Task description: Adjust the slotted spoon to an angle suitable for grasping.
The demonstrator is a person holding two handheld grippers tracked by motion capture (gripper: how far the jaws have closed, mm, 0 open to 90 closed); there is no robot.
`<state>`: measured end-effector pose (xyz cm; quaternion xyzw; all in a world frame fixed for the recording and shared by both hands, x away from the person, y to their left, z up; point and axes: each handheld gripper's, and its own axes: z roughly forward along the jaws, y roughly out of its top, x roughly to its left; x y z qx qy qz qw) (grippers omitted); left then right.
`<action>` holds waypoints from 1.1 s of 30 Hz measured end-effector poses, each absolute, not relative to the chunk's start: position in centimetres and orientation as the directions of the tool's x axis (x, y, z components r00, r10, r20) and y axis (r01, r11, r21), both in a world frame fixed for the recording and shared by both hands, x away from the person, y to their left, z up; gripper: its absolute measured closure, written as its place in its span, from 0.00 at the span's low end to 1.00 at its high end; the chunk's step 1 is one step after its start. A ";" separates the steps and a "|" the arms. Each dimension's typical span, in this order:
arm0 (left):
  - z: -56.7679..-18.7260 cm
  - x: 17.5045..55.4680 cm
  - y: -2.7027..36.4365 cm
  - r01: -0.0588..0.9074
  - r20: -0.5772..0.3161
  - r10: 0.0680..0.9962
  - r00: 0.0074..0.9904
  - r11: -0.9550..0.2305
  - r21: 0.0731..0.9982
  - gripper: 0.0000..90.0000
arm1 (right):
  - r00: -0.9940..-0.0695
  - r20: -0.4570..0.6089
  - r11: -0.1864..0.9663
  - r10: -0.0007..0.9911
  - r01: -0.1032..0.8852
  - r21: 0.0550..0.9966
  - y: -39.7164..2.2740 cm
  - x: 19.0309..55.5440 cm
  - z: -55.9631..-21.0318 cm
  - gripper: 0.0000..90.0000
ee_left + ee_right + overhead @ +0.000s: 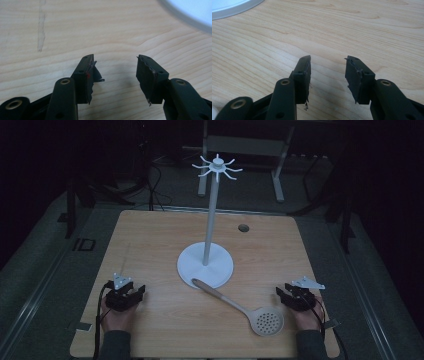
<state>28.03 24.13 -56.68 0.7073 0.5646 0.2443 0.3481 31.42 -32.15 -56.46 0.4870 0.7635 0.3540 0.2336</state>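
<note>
One slotted spoon (239,306), one hook stand (205,264), two grippers, jaws apart

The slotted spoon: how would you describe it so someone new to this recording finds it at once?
On the wooden table, start at the white hook stand in the middle. The slotted spoon lies flat just in front of it, its handle tip at the stand's round base and its bowl toward the right gripper. It is the one beige utensil, with a round bowl full of small holes.
</note>
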 end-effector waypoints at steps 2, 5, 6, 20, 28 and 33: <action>-56.5 27.9 24.2 0.620 -0.048 0.967 0.249 -0.121 0.776 0.58 | -0.417 -0.023 0.283 0.909 0.576 0.766 -32.1 31.3 -56.3 0.61; -56.2 27.6 24.2 0.606 -0.063 0.963 0.261 -0.113 0.788 0.59 | -0.416 -0.030 0.288 0.909 0.574 0.766 -32.0 31.3 -56.2 0.61; -55.8 27.1 24.2 0.580 -0.052 0.962 0.269 -0.118 0.806 0.60 | -0.419 -0.046 0.303 0.907 0.572 0.762 -31.7 31.2 -55.7 0.61; -55.4 26.4 24.2 0.577 -0.047 0.955 0.293 -0.138 0.805 0.59 | -0.496 -0.070 0.365 0.865 0.529 0.766 -28.8 32.4 -52.8 0.60; -55.4 25.9 24.3 0.567 -0.051 0.949 0.311 -0.142 0.811 0.58 | -0.558 -0.092 0.433 0.825 0.518 0.738 -26.8 32.9 -50.7 0.62; -55.6 25.9 24.2 0.575 -0.055 0.941 0.335 -0.158 0.803 0.58 | -0.607 -0.070 0.463 0.792 0.520 0.718 -25.2 33.5 -49.6 0.61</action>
